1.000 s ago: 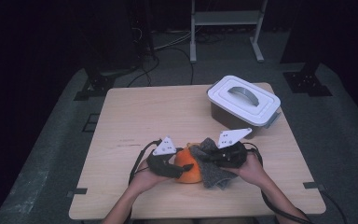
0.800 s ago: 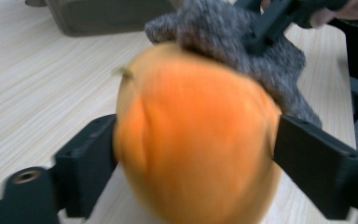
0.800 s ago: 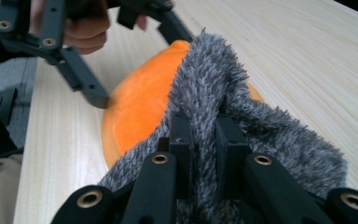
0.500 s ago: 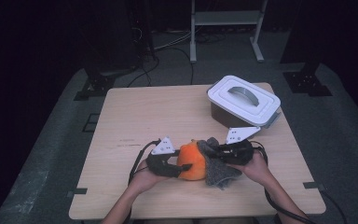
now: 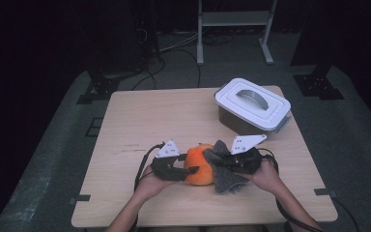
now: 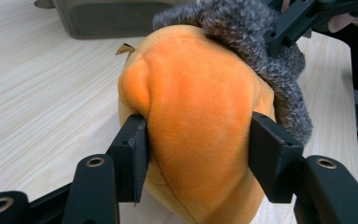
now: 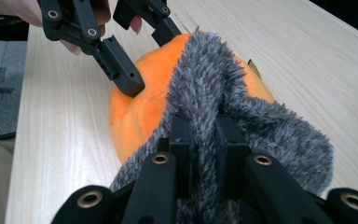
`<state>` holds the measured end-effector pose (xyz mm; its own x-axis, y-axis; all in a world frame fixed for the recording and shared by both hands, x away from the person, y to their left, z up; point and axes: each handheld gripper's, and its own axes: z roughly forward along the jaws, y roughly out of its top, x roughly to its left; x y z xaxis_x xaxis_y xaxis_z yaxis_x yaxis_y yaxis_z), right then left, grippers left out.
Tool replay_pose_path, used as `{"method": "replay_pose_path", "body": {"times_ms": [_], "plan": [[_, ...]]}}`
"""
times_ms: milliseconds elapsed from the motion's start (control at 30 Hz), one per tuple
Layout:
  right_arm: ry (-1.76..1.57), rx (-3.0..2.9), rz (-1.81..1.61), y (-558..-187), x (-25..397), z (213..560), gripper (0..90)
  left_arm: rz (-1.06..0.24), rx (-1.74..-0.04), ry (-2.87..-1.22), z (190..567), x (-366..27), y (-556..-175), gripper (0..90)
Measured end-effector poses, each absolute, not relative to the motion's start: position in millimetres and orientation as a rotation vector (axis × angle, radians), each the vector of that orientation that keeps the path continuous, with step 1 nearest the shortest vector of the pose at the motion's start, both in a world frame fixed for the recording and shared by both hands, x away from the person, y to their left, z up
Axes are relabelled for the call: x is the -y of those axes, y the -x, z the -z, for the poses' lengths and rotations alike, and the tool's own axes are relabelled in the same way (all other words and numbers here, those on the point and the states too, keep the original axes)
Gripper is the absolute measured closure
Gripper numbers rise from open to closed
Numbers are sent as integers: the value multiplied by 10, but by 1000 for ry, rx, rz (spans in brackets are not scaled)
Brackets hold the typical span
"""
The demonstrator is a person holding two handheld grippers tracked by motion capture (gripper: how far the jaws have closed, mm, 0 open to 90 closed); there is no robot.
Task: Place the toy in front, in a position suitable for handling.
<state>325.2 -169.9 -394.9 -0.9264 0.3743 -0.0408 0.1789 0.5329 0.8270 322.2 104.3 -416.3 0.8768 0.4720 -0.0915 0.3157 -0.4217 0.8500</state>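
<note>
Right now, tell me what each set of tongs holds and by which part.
Left tongs squeeze the round orange plush toy across its sides; right tongs pinch a fold of the fuzzy grey cloth.

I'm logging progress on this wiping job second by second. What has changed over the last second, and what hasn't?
The right gripper has drawn the grey fuzzy cloth up onto the orange plush ball's right side; a second ago the cloth lay lower, more in front. Both grips stayed: the left gripper still clamps the ball, the right still pinches the cloth. The lidded white container and table have not moved.
</note>
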Motion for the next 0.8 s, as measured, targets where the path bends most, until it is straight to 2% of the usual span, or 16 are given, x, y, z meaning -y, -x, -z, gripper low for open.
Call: {"method": "replay_pose_path", "body": {"times_ms": [233, 400, 567, 600, 633, 733, 800], "plan": [[-343, -2531, -1387, -3121, 1528, 3710, 787, -214, -531, -2049, 4116, -964, -3163, 434], [-367, -2561, -1348, -3208, 1534, 3804, 788, -200, -524, -2054, 4142, -990, -3172, 402], [-431, -2565, -1378, -3235, 1641, 3896, 788, -172, -557, -2080, 4184, -972, -3219, 180], [-441, -2564, -1382, -3242, 1660, 3895, 789, -169, -559, -2089, 4202, -960, -3223, 162], [-442, -2563, -1381, -3250, 1675, 3892, 788, -149, -549, -2084, 4220, -950, -3224, 171], [-443, -2567, -1360, -3250, 1685, 3875, 789, -193, -517, -2092, 4205, -928, -3190, 347], [-434, -2561, -1356, -3237, 1679, 3839, 789, -204, -516, -2082, 4183, -929, -3181, 416]]}}
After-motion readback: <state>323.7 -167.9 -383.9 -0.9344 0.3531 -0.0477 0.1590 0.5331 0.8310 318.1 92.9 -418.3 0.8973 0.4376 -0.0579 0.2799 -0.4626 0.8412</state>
